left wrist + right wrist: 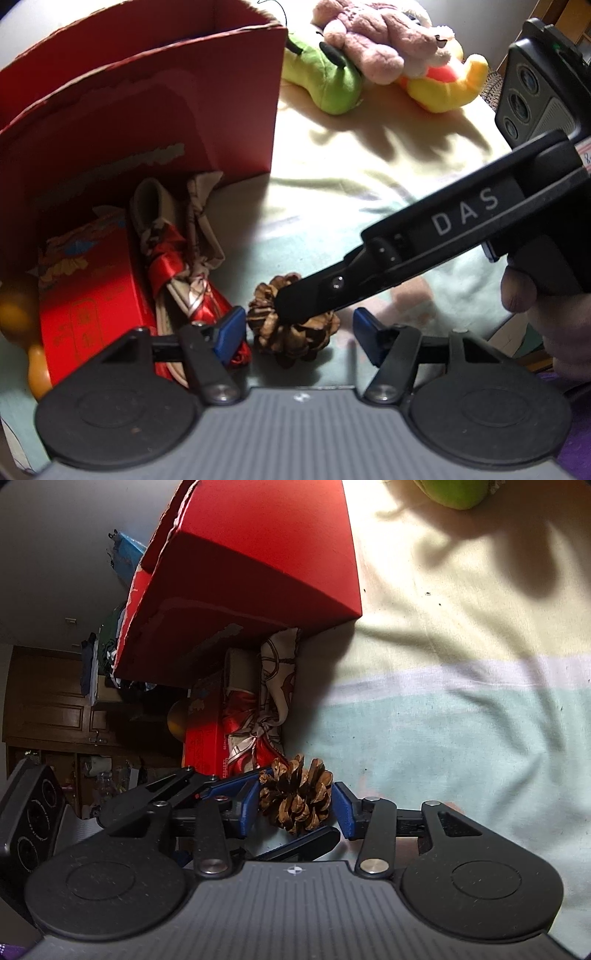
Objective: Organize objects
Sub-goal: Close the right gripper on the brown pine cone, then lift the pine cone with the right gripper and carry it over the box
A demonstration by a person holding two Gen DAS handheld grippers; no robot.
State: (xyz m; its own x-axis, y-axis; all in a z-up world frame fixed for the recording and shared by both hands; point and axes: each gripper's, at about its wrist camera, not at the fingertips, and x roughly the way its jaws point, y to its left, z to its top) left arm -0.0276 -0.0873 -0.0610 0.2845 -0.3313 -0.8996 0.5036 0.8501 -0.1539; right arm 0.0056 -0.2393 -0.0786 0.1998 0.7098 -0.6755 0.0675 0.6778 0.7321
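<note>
Both claws crowd one brown dry pine cone (295, 797) on the pale striped bedsheet (461, 720) beside the tall red cardboard box (255, 572), right claw (295, 806) and left claw (299, 328) spread wide around it, neither gripping.

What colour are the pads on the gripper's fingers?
Blue pads, clearest in the right wrist view, flanking the pine cone.

I see a pale sheet (461, 709), cream with white and mint bands, spread under everything. Far left in my right view, dim wooden cabinets (48, 709) stand with clothes (107, 653) piled on top, and something blue (127, 552) sits higher up.
</note>
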